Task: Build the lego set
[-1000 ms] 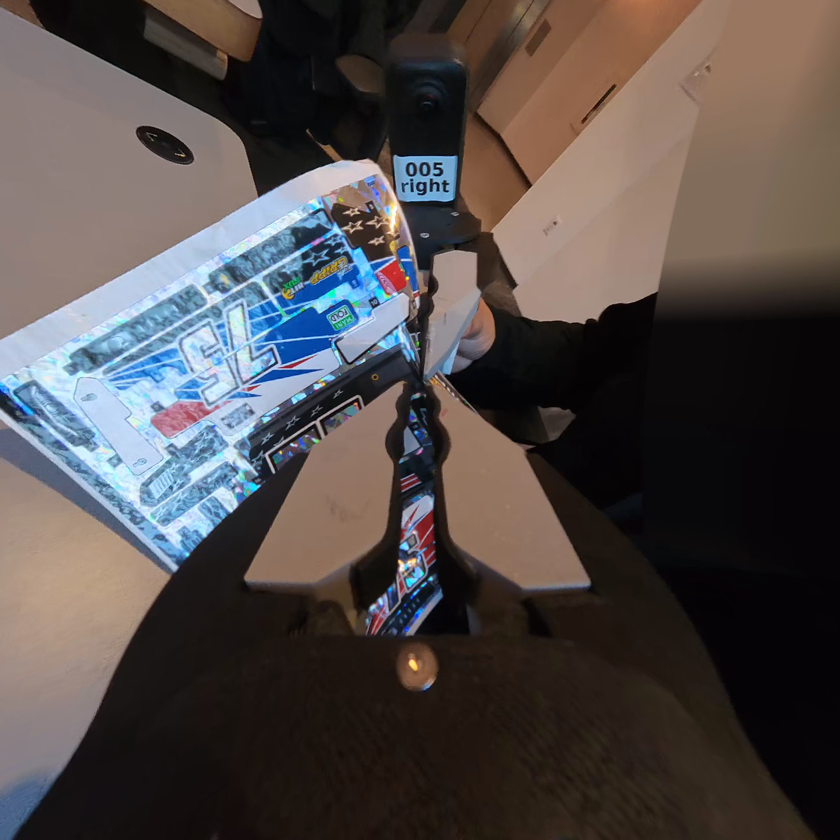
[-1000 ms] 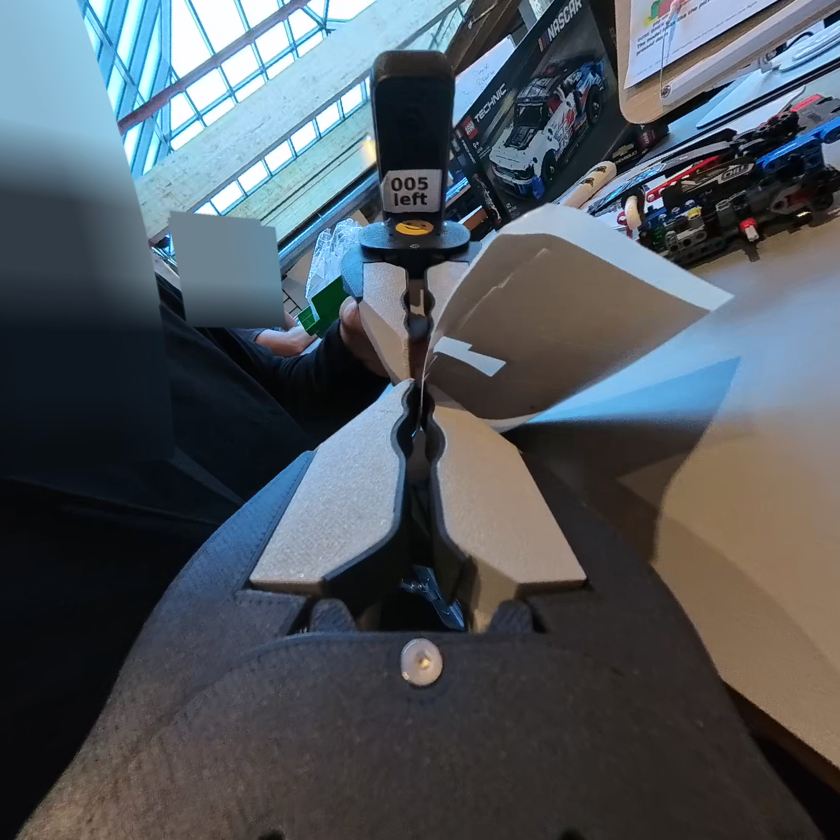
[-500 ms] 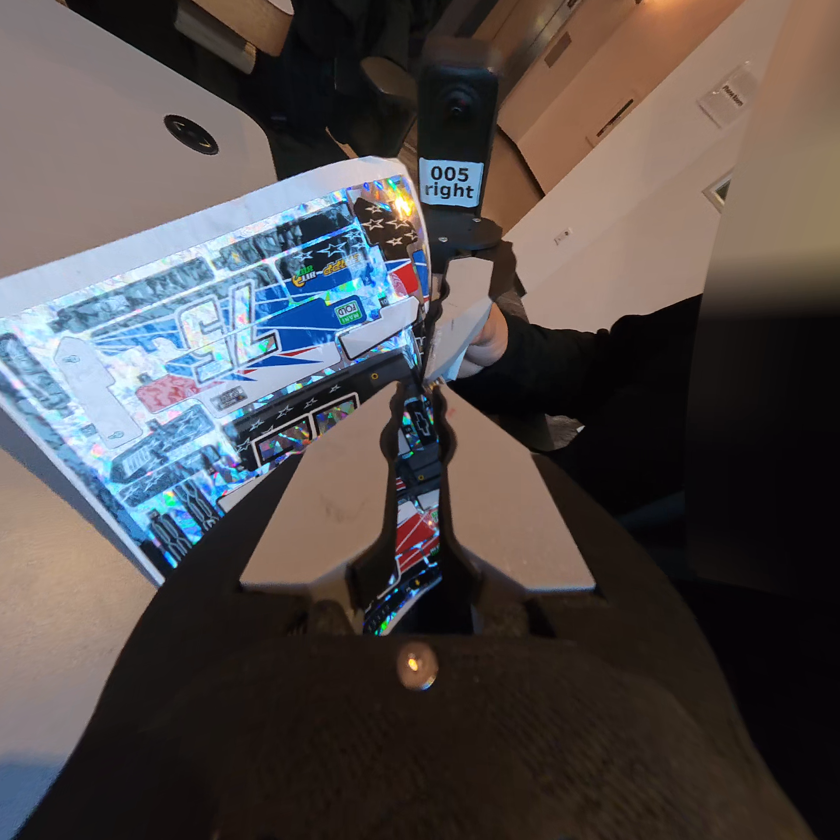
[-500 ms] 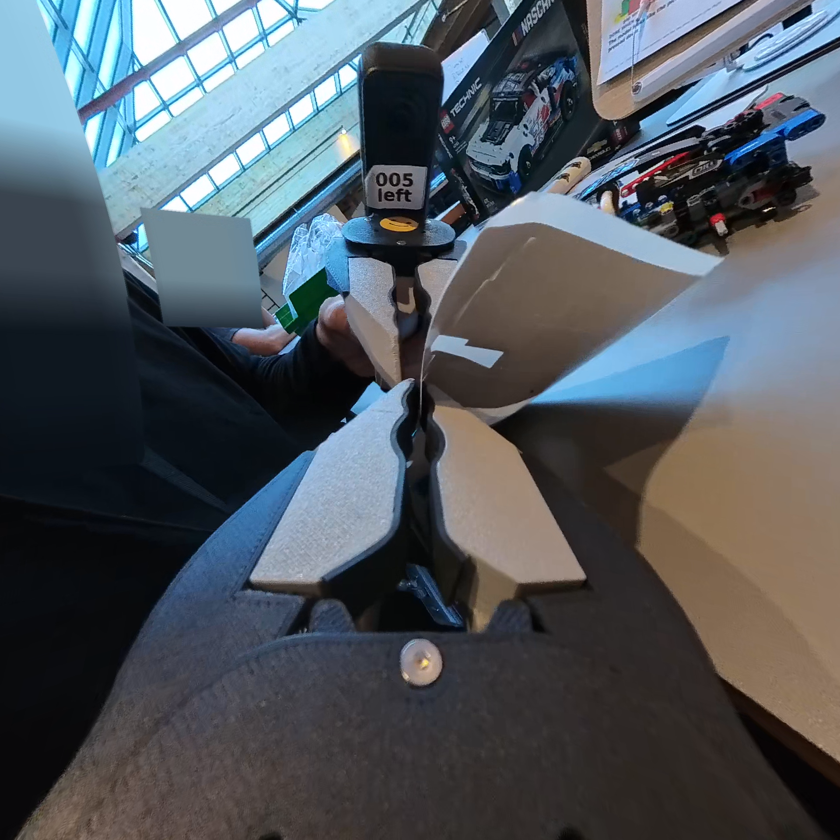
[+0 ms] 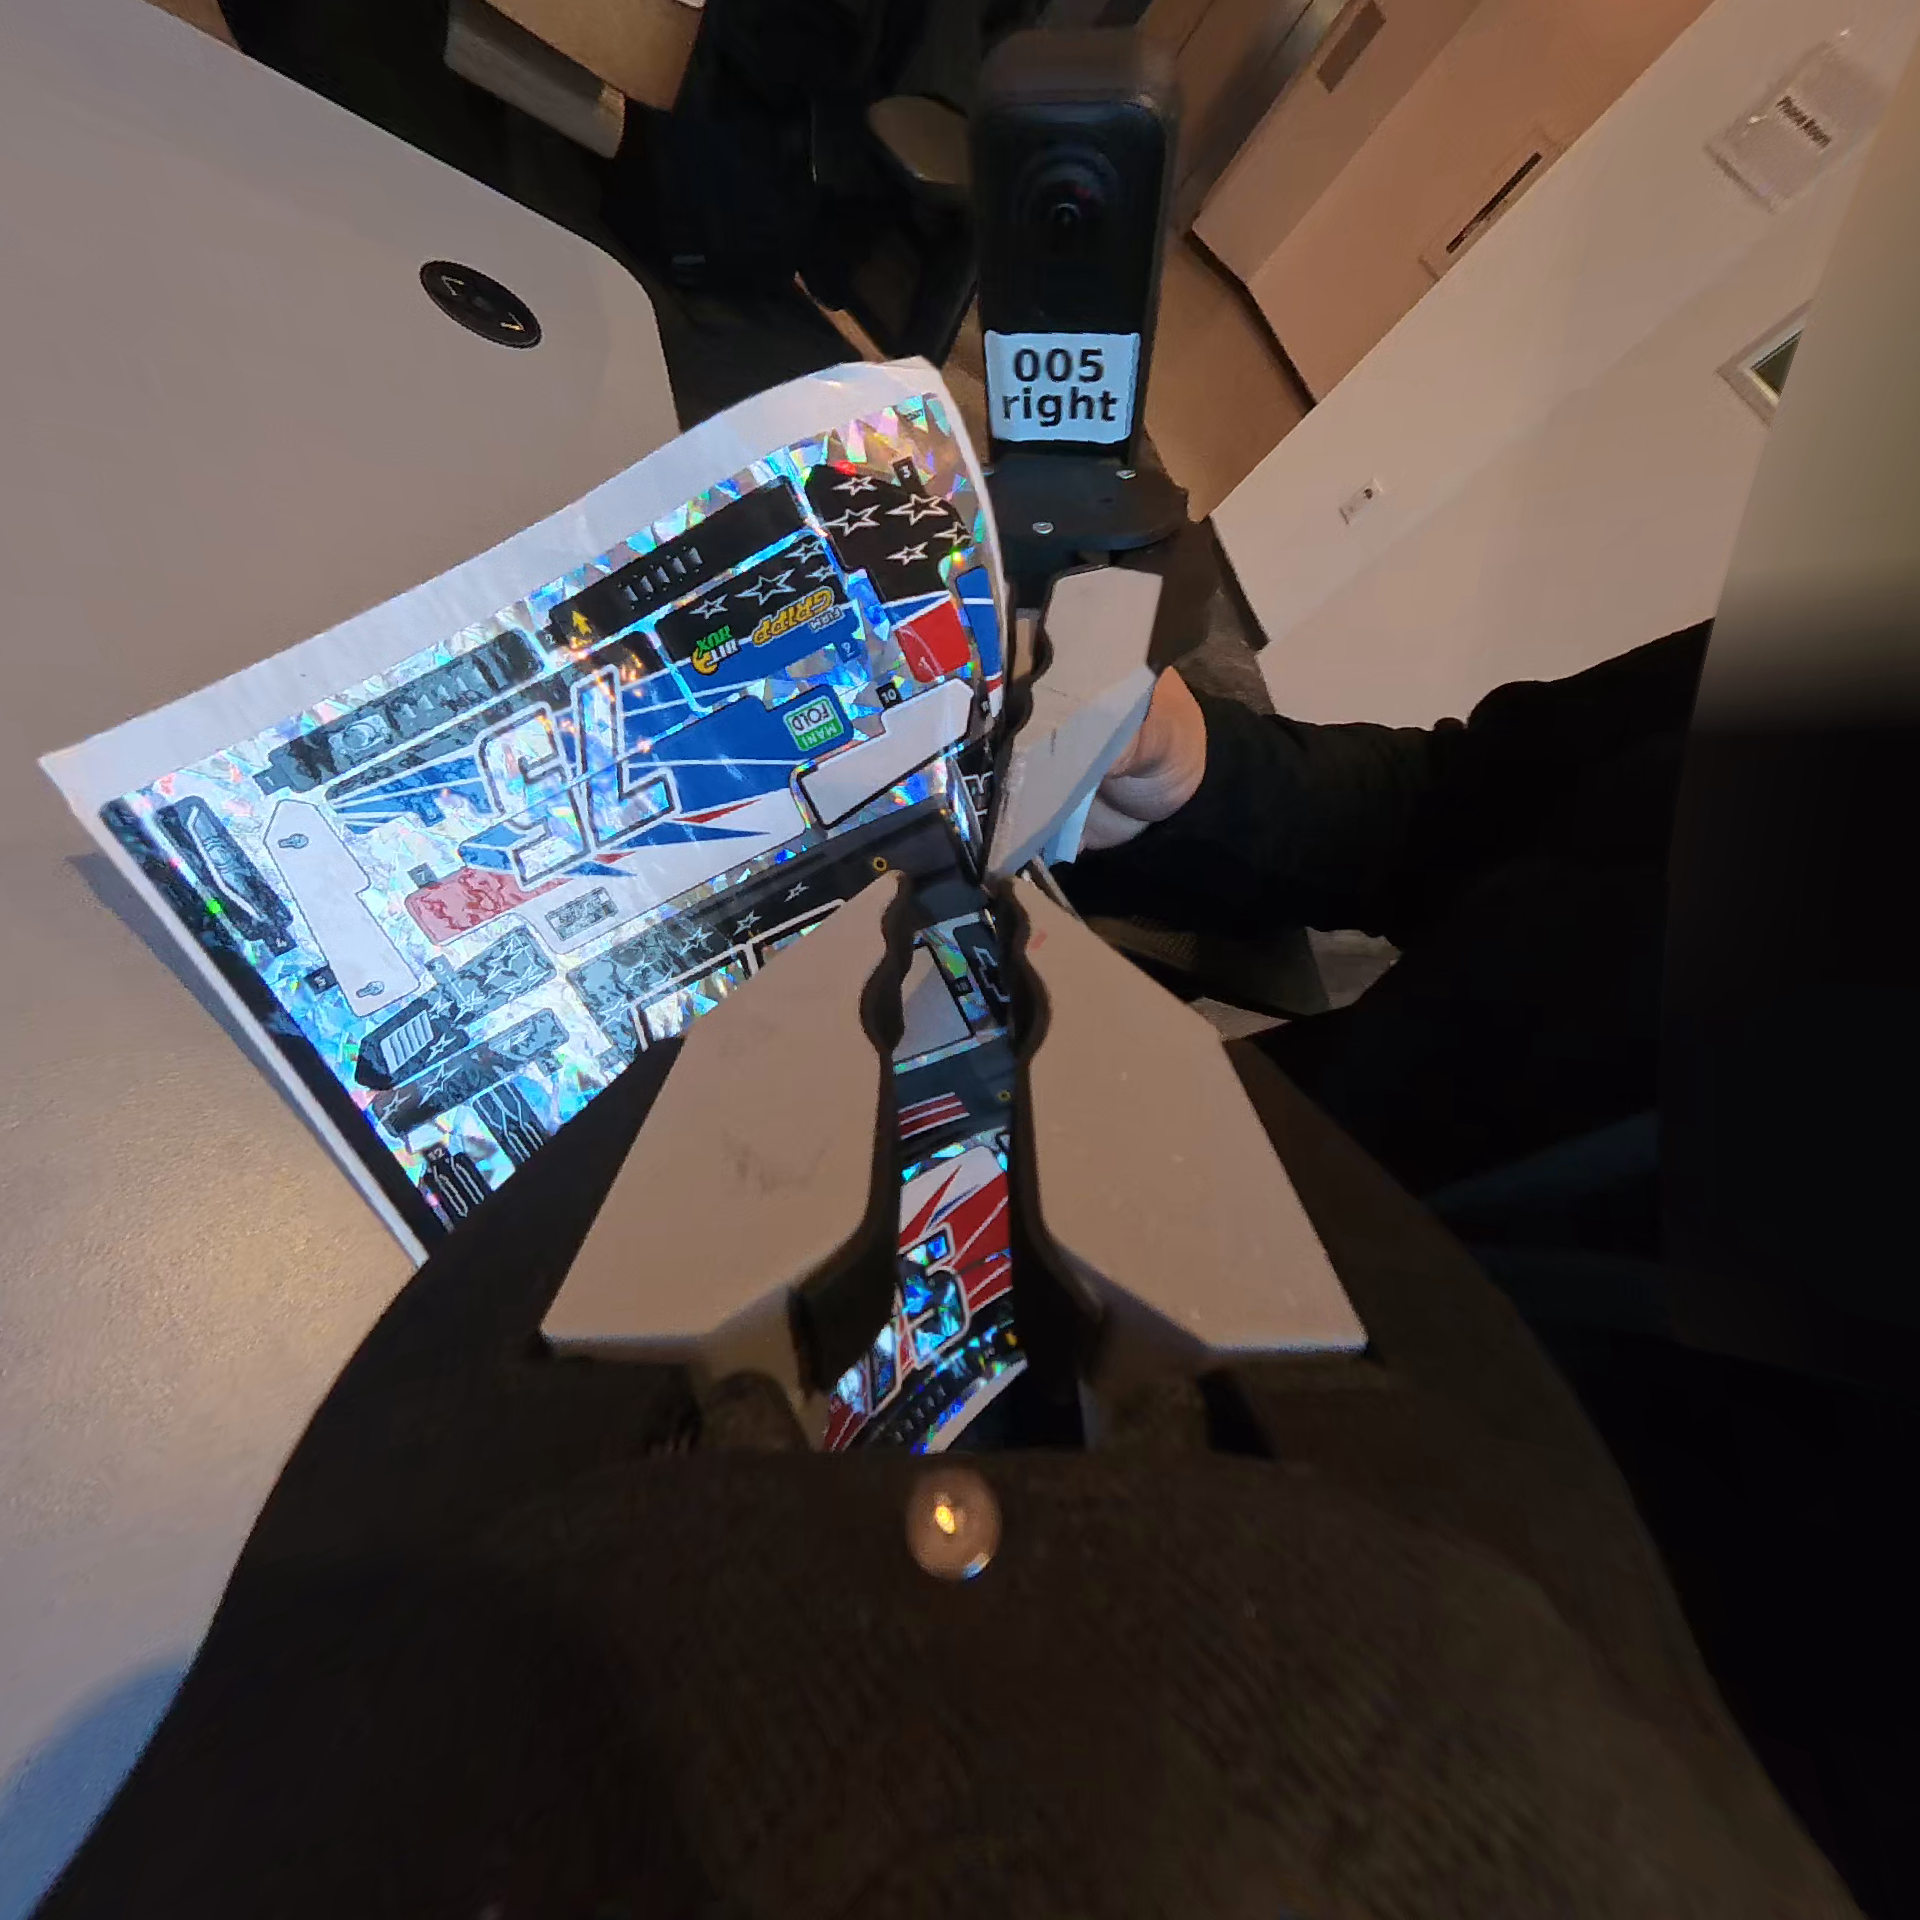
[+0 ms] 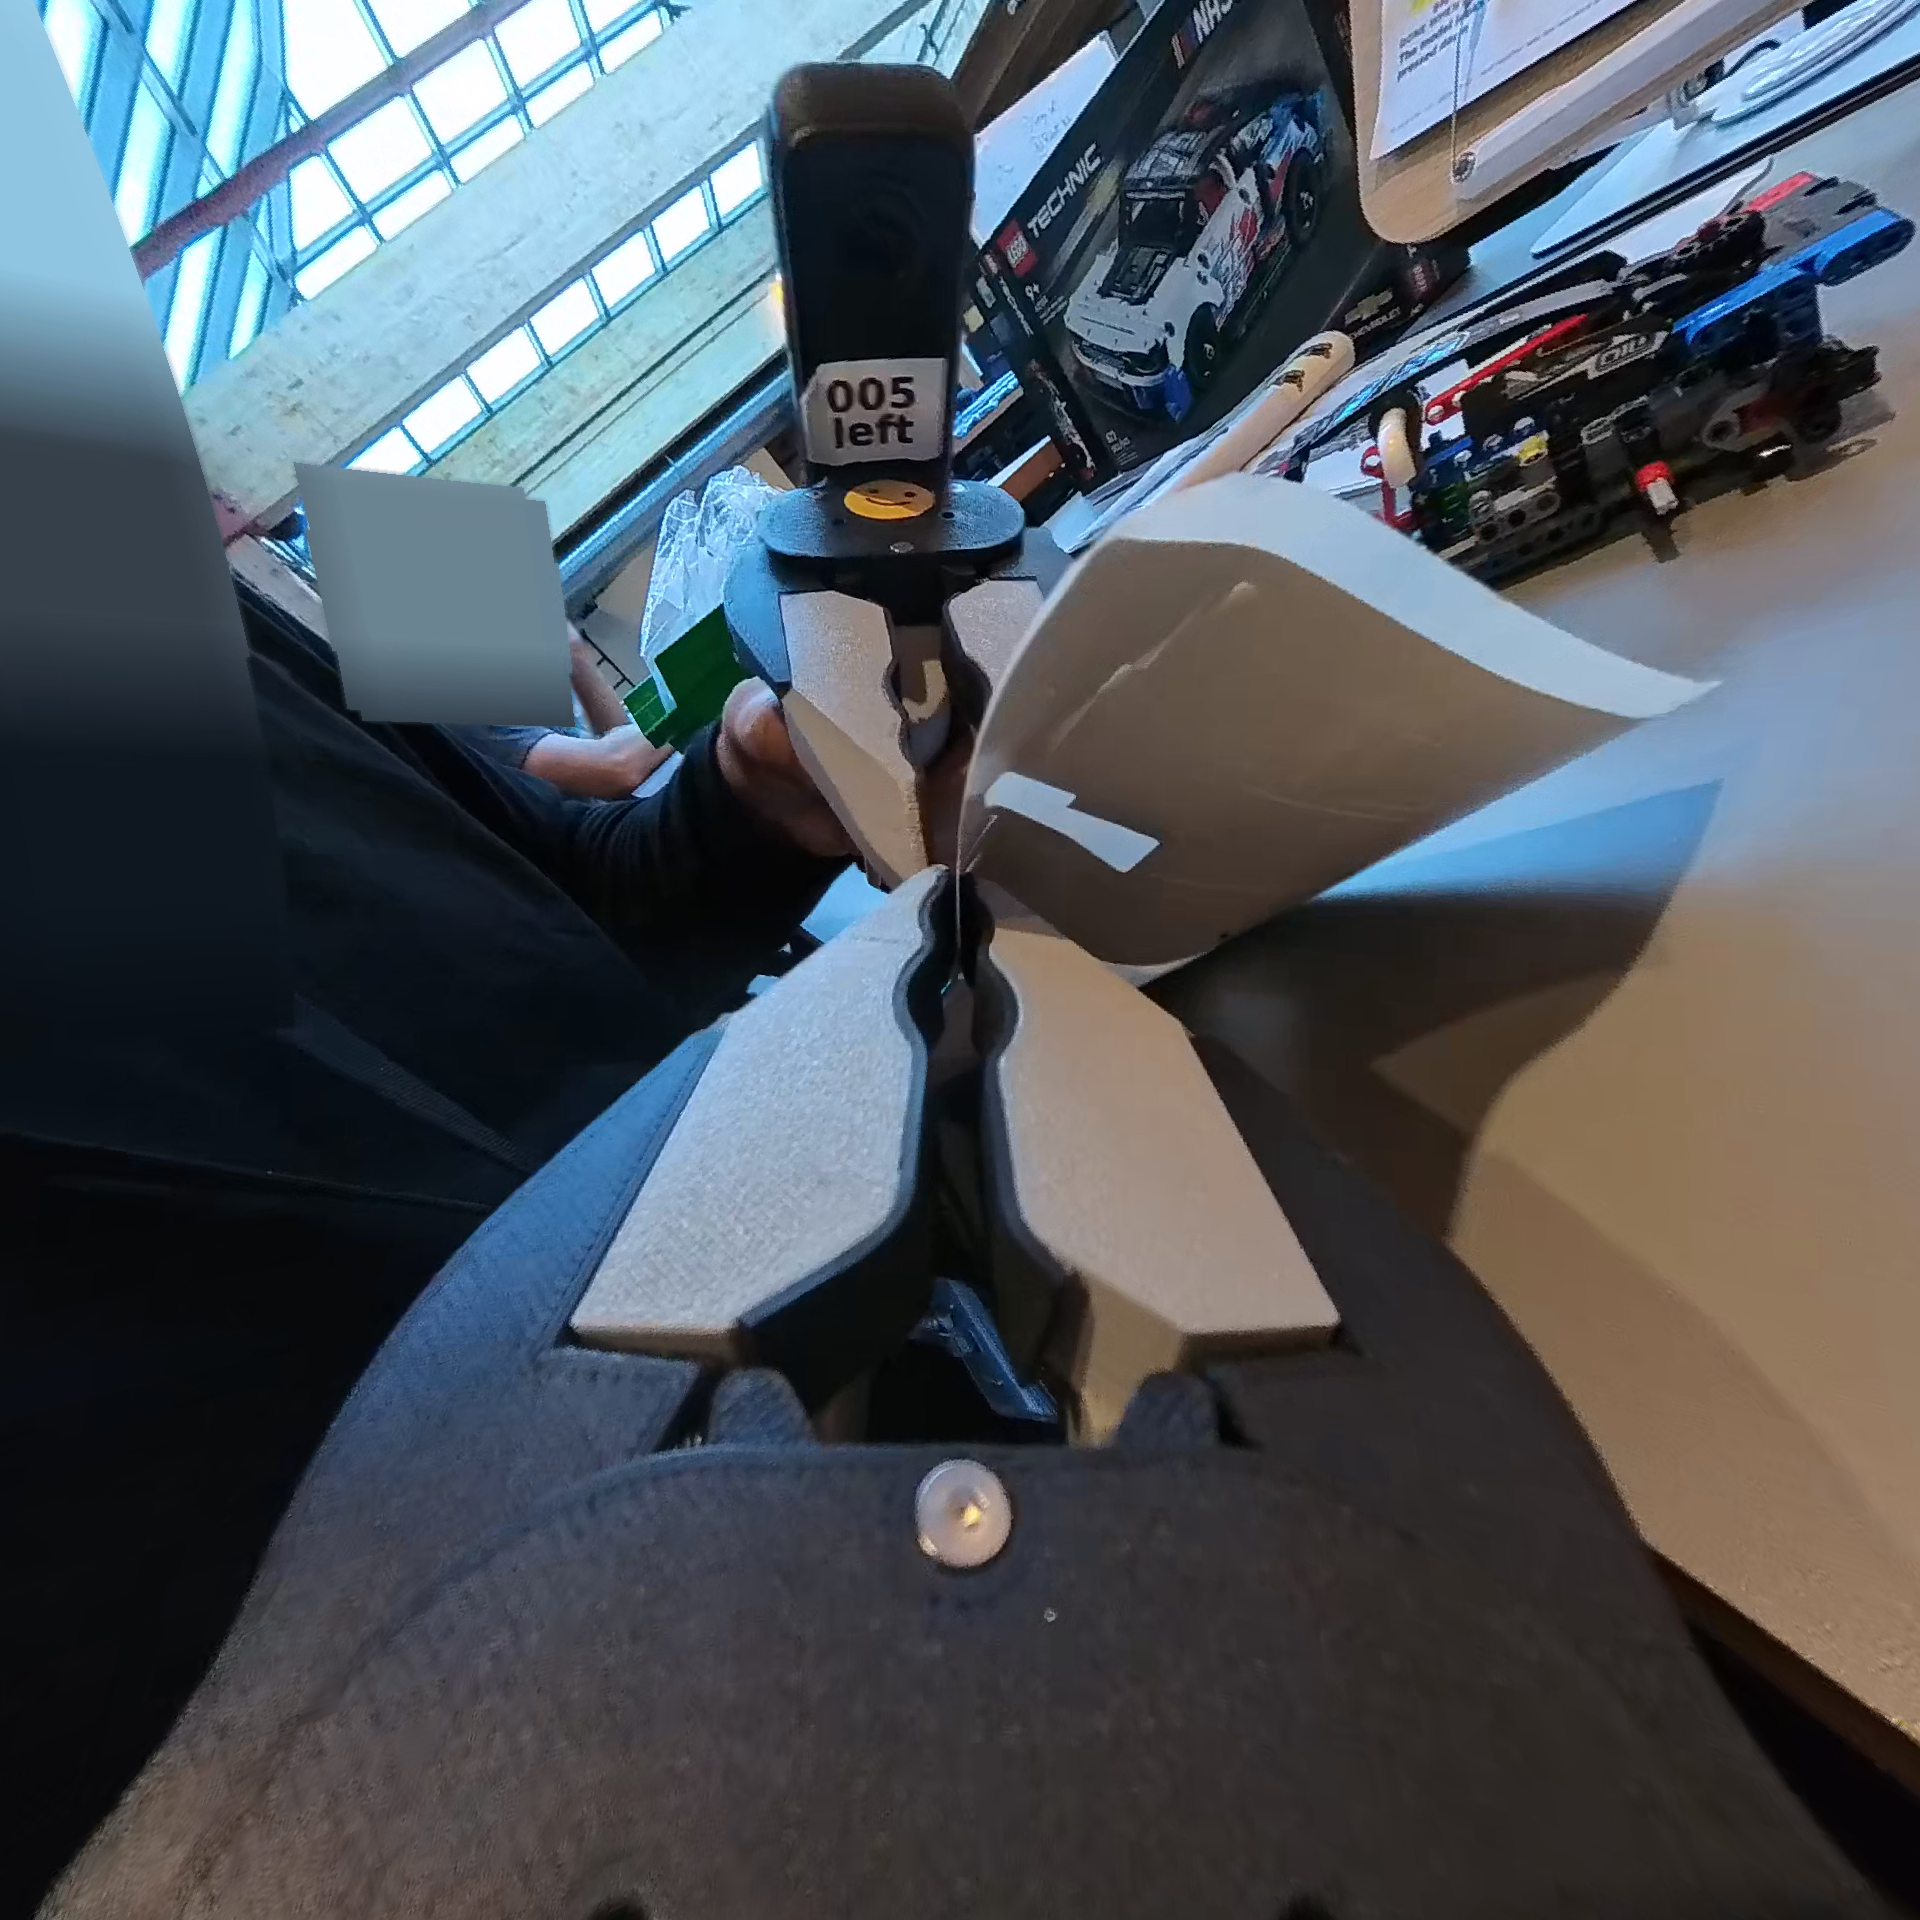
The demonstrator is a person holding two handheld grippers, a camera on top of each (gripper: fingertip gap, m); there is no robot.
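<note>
A holographic sticker sheet [image 5: 540,779] with blue, red and black stickers is held up above the table, curved. My left gripper [image 5: 956,894] is shut on its near edge, and the sheet runs between the fingers. My right gripper [image 6: 954,894] is shut on the same edge, tip to tip with the left one. The right gripper shows in the left wrist view [image 5: 995,862], and the left gripper in the right wrist view [image 6: 925,831]. The sheet's plain white back [image 6: 1299,707] shows in the right wrist view. A partly built black, blue and red Lego car [image 6: 1662,395] sits on the table behind it.
The grey table [image 6: 1714,1039] lies under the sheet; its rounded corner [image 5: 208,416] carries a black round button. The Lego set box [image 6: 1174,239] and papers stand at the back. A person's dark sleeve [image 5: 1403,810] is on the right. A green piece [image 6: 686,675] sits behind the left gripper. The grippers are tip to tip, or close to it.
The sheet has tilted and swung a little, so more of its printed face shows to the left camera. Both grippers have stayed shut on its edge, tip to tip.
</note>
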